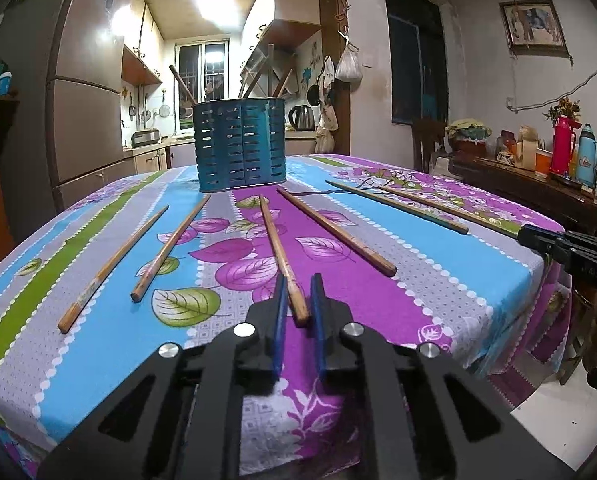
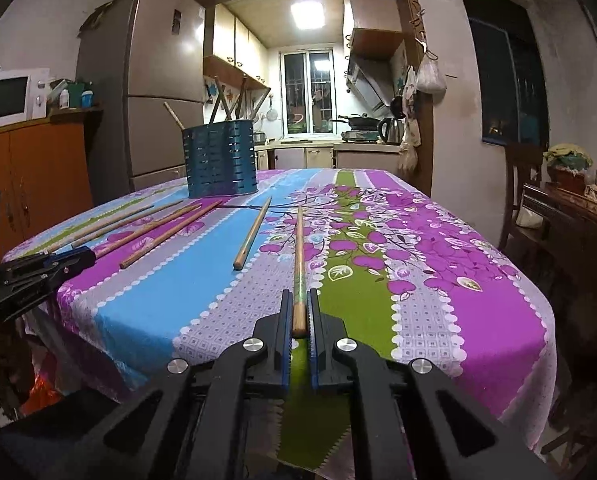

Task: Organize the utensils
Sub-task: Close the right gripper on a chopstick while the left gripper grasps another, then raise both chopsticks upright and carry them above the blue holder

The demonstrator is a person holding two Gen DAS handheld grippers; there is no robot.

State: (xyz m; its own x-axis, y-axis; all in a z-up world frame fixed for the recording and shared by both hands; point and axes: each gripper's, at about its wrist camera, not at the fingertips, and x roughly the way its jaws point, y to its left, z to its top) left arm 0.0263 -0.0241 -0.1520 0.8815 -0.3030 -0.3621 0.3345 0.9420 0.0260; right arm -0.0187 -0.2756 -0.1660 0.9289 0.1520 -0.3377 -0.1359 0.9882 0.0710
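The left gripper (image 1: 297,294) and the right gripper (image 2: 298,312) look the same: black plastic arms with big cut-out holes, round shiny silver screws on top, and two flat fingers with blue pads (image 1: 279,320) inside.

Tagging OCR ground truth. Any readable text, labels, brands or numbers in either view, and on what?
No text reads in either view.
Blue flask: front mark too blurred.
Framed picture: no words legible.
Fridge: dark door patch, unreadable.
Microwave: no legible markings.
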